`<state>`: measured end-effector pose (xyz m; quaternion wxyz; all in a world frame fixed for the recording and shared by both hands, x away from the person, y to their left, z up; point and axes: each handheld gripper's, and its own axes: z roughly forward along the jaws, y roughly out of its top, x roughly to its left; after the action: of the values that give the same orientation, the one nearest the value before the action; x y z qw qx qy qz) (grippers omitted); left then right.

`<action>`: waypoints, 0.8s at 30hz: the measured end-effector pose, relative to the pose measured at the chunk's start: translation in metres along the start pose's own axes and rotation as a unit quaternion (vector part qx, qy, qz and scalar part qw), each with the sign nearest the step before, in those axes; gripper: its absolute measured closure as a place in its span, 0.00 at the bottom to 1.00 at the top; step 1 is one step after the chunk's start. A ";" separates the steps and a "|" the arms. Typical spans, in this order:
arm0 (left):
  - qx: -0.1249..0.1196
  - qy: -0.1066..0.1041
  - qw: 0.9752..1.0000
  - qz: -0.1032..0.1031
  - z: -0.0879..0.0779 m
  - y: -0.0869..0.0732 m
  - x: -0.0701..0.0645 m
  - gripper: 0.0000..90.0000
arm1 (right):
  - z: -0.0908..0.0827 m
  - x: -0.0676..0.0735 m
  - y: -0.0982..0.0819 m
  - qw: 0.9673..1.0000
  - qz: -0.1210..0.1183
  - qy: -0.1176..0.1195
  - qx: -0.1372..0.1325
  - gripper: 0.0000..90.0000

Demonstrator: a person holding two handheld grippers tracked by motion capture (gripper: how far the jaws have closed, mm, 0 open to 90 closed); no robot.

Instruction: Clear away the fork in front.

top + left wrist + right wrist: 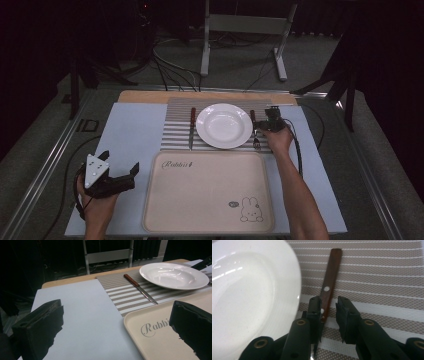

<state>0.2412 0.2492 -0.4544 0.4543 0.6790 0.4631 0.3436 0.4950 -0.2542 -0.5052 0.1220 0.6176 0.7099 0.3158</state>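
Note:
A fork with a brown handle [253,127] lies on the striped placemat [175,130], just right of the white plate [223,107]. My right gripper [261,127] is low over that handle [332,270]. One jaw touches the handle and a narrow gap shows at the other, so the gripper [329,305] is open around it. The plate's rim [287,270] sits close beside the jaw. A brown-handled knife [192,127] lies left of the plate. My left gripper [120,161] hovers wide open over the blue mat, left of the beige tray [207,192], holding nothing.
In the left gripper view the knife [140,288], plate [172,275] and tray corner [155,335] lie ahead, with my gripper [116,315] over bare blue mat. Table legs and cables stand on the floor beyond the far edge.

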 end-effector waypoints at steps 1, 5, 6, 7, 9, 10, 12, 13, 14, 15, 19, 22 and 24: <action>0.000 0.000 1.000 0.000 0.000 0.000 0.000 0.00 | 0.002 0.002 0.000 1.000 -0.004 0.001 0.002 0.81; 0.001 0.001 1.000 -0.001 0.000 0.000 0.001 0.00 | 0.008 0.005 -0.003 1.000 -0.004 0.000 0.006 0.82; 0.001 0.001 1.000 -0.001 0.000 0.000 0.001 0.00 | 0.009 0.005 -0.004 1.000 -0.003 -0.001 0.008 0.82; 0.001 0.001 1.000 -0.001 0.000 0.000 0.001 0.00 | 0.009 0.005 -0.004 1.000 -0.003 -0.001 0.008 0.82; 0.000 0.001 1.000 -0.002 -0.001 0.000 0.002 0.00 | 0.009 0.006 -0.003 1.000 0.000 -0.008 0.009 0.86; 0.000 0.001 1.000 -0.003 -0.001 0.000 0.002 0.00 | 0.008 0.006 -0.003 1.000 -0.003 -0.017 0.014 0.86; 0.000 0.001 1.000 -0.002 -0.001 0.000 0.002 0.00 | 0.007 0.007 -0.003 0.999 -0.009 -0.026 0.018 0.86; 0.000 0.001 1.000 -0.001 -0.001 0.000 0.001 0.00 | 0.003 0.005 -0.003 0.999 -0.016 -0.036 0.031 0.86; 0.000 0.001 1.000 -0.001 -0.001 0.000 0.001 0.00 | 0.001 0.004 -0.004 0.998 -0.018 -0.042 0.037 0.86; 0.001 0.001 1.000 0.000 -0.001 -0.001 0.001 0.00 | -0.002 0.003 -0.005 0.998 -0.018 -0.047 0.044 0.86; 0.003 0.000 1.000 0.002 0.000 0.000 -0.001 0.00 | -0.012 -0.002 -0.008 0.996 -0.030 -0.059 0.068 0.86; 0.004 -0.001 1.000 0.003 0.001 0.000 -0.002 0.00 | -0.014 -0.002 -0.008 0.993 -0.048 -0.066 0.084 0.86; 0.006 -0.001 1.000 0.005 0.001 0.000 -0.003 0.00 | -0.013 0.000 -0.007 0.992 -0.063 -0.074 0.086 0.85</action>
<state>0.2415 0.2461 -0.4552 0.4491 0.6845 0.4610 0.3423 0.4820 -0.2584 -0.4997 0.1398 0.6011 0.7614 0.1986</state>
